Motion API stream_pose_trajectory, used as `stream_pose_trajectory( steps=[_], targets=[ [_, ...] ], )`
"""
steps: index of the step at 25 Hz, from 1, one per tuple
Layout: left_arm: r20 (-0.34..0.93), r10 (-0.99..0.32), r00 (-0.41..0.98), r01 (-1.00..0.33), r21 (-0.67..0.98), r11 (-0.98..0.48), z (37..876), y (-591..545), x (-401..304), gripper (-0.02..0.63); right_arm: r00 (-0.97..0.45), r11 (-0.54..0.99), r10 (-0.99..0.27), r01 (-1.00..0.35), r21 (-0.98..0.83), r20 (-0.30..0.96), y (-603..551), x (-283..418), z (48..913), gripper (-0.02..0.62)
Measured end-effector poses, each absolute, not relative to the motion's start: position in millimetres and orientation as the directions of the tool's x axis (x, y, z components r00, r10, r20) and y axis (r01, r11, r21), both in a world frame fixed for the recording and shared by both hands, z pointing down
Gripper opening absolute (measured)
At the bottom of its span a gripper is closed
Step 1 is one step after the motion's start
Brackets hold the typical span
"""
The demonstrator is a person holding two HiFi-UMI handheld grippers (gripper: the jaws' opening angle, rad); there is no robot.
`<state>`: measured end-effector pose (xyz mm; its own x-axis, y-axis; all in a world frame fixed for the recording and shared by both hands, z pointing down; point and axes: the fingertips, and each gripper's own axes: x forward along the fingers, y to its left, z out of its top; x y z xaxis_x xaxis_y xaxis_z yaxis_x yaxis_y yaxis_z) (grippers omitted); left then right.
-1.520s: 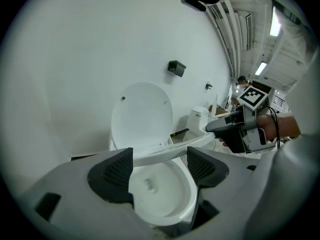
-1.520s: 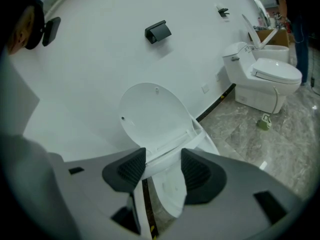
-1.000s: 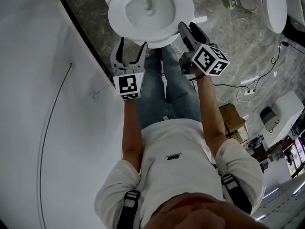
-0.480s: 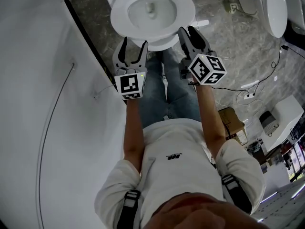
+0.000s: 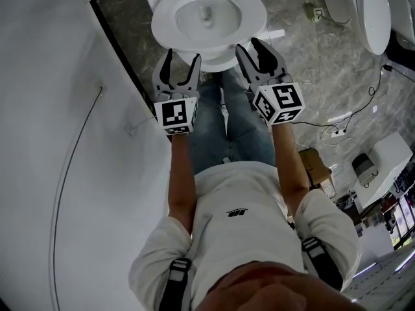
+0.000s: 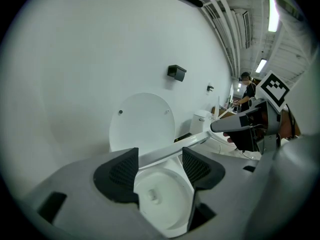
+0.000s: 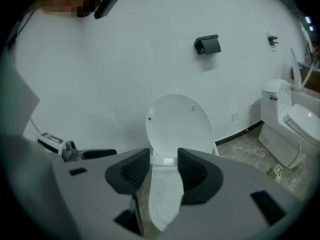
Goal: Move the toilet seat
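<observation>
White oval toilet seat (image 5: pixel 253 18) down on bowl (image 5: pixel 204 8); round white lid (image 7: pixel 180 124) upright behind. Left gripper (image 5: pixel 182 60) and right gripper (image 5: pixel 251 47) at bowl front: jaws just narrowed, parted, nothing clamped.

No words, numbers or brand names can be read anywhere. The nearest thing to lettering is a small dark print (image 5: pixel 237 211) on the chest of the person's white shirt (image 5: pixel 259 196), too small and blurred to make out. The left gripper (image 5: pixel 182 57) carries a cube (image 5: pixel 176 115) and the right gripper (image 5: pixel 251 45) carries its own cube (image 5: pixel 279 104). The faces of both bear black-and-white square marker patterns, coded blocks rather than letters or digits. In the left gripper view one such marker (image 6: pixel 274 88) shows at the right, again with no readable characters.
</observation>
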<state>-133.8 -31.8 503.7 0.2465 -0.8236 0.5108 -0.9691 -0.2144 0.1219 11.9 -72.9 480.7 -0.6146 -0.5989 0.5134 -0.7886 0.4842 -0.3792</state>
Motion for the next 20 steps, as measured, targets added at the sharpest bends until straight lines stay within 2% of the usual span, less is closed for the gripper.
stream_pose_trajectory(
  steps=[7, 20],
  targets=[
    [0.495, -0.830, 0.258, -0.966, 0.150, -0.210, 500, -40, -138, 0.296, -0.622, 0.591, -0.581, -0.766, -0.254, 0.525, -73, 6, 478, 0.186],
    [0.480, -0.839, 0.258, -0.966, 0.157, -0.207, 489, -59, -143, 0.296, -0.618, 0.650, -0.575, -0.743, -0.159, 0.536, -88, -4, 477, 0.187]
  ],
)
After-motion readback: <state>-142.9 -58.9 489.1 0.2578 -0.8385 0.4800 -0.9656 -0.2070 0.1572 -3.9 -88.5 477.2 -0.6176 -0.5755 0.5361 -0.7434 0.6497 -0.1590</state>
